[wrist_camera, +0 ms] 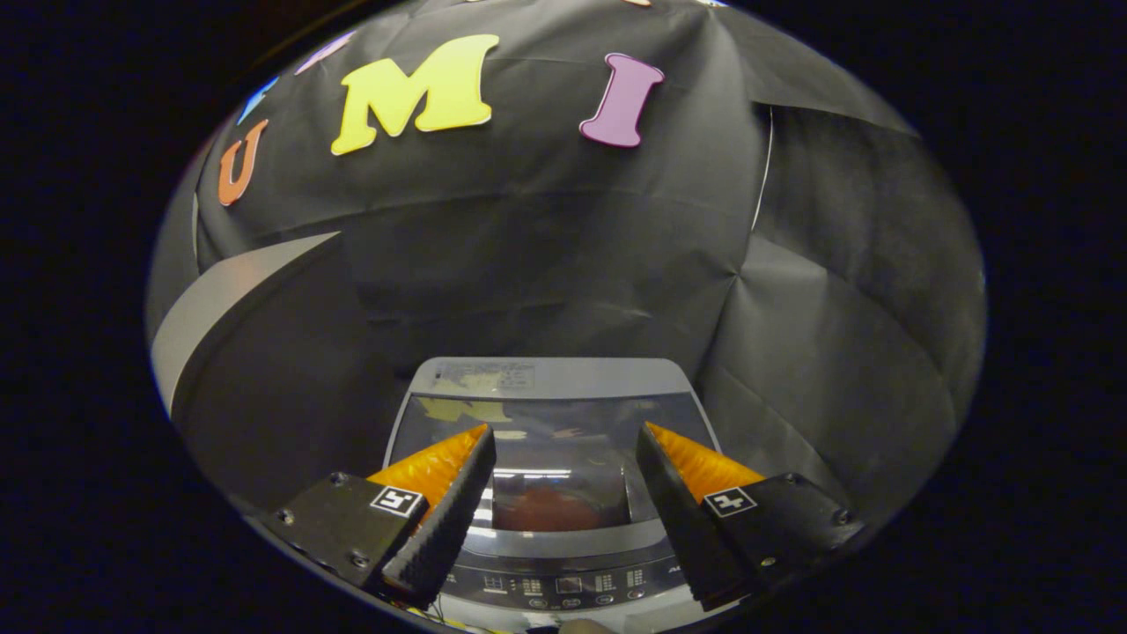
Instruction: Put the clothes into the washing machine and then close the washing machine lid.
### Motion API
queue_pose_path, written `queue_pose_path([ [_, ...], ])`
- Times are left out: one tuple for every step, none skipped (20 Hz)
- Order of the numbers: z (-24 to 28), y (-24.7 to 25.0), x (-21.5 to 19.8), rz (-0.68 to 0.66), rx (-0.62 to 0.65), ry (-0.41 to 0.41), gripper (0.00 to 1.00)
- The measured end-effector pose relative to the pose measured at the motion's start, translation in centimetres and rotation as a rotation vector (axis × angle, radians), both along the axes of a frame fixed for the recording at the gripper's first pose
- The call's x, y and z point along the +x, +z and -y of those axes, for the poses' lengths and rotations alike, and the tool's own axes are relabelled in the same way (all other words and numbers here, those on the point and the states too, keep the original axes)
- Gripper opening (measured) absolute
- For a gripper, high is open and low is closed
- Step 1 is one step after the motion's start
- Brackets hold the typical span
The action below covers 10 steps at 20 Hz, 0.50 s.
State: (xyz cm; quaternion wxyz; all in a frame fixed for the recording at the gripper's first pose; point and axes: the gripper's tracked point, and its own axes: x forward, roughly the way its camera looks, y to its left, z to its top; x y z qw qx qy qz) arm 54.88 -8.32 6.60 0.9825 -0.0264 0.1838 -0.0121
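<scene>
The grey top-loading washing machine (550,377) stands below and ahead of me against the black cloth wall. Its dark glass lid (563,445) lies flat over the tub and mirrors the booth. Through the glass, low between my fingers, a reddish piece of clothing (548,511) shows inside the drum. The control panel (563,586) runs along the machine's near edge, under the fingers. My gripper (565,431) hovers above the lid, open, with a wide gap and nothing between the fingers. Neither finger touches the machine.
Black cloth hangs close behind and to both sides of the machine. A slanted grey panel (220,299) leans at the left. A thin pale cord (764,167) hangs down the cloth at the right.
</scene>
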Motion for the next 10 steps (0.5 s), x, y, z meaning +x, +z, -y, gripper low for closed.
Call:
queue_pose_path([
  [0.1,0.0,-0.1,-0.001,-0.002,0.001,1.0],
  [0.1,-0.2,-0.1,-0.004,-0.002,0.0,1.0],
  [0.0,-0.3,-0.3,-0.005,-0.001,0.002,1.0],
  [0.1,-0.3,-0.4,-0.007,0.002,0.002,1.0],
  [0.0,-0.5,-0.6,-0.009,0.004,0.005,1.0],
  [-0.1,-0.6,-0.9,-0.01,0.006,0.009,1.0],
  [-0.1,-0.8,-1.1,-0.011,0.003,0.015,1.0],
  [0.0,-0.8,-1.4,-0.008,-0.003,0.017,1.0],
  [0.2,-0.8,-2.0,-0.004,-0.009,0.016,1.0],
  [0.2,-0.8,-2.5,0.002,-0.008,0.021,1.0],
])
